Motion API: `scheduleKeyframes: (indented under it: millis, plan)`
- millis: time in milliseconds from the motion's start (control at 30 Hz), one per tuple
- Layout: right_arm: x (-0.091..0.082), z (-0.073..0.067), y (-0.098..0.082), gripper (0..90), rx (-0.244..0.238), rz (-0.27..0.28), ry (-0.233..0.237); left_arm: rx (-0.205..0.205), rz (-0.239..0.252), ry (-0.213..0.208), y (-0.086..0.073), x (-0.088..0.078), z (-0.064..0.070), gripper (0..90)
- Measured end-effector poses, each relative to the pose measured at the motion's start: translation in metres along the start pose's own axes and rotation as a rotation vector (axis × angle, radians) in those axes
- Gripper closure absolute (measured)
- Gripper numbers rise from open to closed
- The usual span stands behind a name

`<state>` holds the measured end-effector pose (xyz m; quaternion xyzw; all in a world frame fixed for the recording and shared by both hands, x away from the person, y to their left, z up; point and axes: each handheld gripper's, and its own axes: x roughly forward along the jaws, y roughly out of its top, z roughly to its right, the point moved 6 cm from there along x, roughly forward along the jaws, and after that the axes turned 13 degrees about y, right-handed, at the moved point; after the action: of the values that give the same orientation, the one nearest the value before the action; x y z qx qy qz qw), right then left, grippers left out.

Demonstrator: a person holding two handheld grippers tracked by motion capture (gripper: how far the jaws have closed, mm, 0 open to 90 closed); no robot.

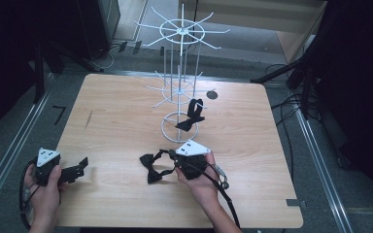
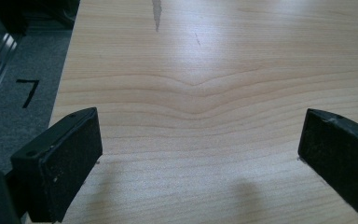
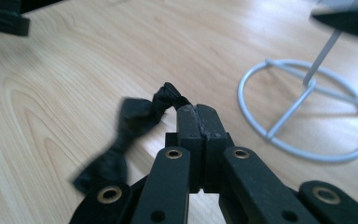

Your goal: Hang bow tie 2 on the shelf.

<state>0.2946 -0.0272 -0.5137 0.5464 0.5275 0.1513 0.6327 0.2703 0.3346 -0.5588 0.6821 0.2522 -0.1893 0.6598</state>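
**Bow tie pinched at mid-desk, wire rack behind**

A pale wood-grain desk [image 1: 126,121] with rounded corners stands on grey floor between dark frames. At its middle rises a white wire rack [image 1: 179,73] on a ring base, thin prongs spreading at two levels; a second black bow tie [image 1: 192,116] hangs on a low prong. Just in front of the base, the right gripper [image 3: 199,112] has its jaws pressed together on the strap of a black fabric bow tie [image 1: 151,167], whose bow lies on the wood. The left gripper [image 1: 80,167] rests near the desk's left edge, jaws spread wide over bare wood.
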Motion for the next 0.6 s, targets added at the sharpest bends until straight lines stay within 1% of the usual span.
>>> scheduleKeyframes:
  millis: [33,67,100,200,233,367,533,600]
  plan:
    - [-0.004,-0.003,0.007,90.0,-0.017,0.021,-0.002,0.0,0.0,-0.001,0.0,0.0,0.0,0.0]
    - [-0.006,-0.004,0.011,90.0,-0.022,0.031,-0.006,0.0,0.0,-0.002,0.0,0.0,0.0,0.0]
    - [-0.006,-0.004,0.011,90.0,-0.022,0.031,-0.006,-0.001,0.0,-0.002,0.0,0.0,0.0,0.0]
    - [-0.013,-0.005,0.02,90.0,-0.045,0.055,-0.012,0.002,-0.004,-0.002,0.0,0.0,0.0,0.0]
    - [-0.017,-0.006,0.025,90.0,-0.053,0.07,-0.014,0.002,-0.005,-0.002,0.0,0.0,0.0,0.0]
    - [-0.024,-0.006,0.031,90.0,-0.048,0.087,-0.011,0.005,-0.007,-0.003,0.0,0.0,0.0,0.0]
    - [-0.034,-0.005,0.044,90.0,-0.062,0.117,-0.018,0.007,-0.016,-0.008,0.0,0.001,0.001,0.0]
    - [-0.038,-0.004,0.051,90.0,-0.068,0.131,-0.024,0.013,-0.017,-0.001,0.0,0.001,0.001,0.0]
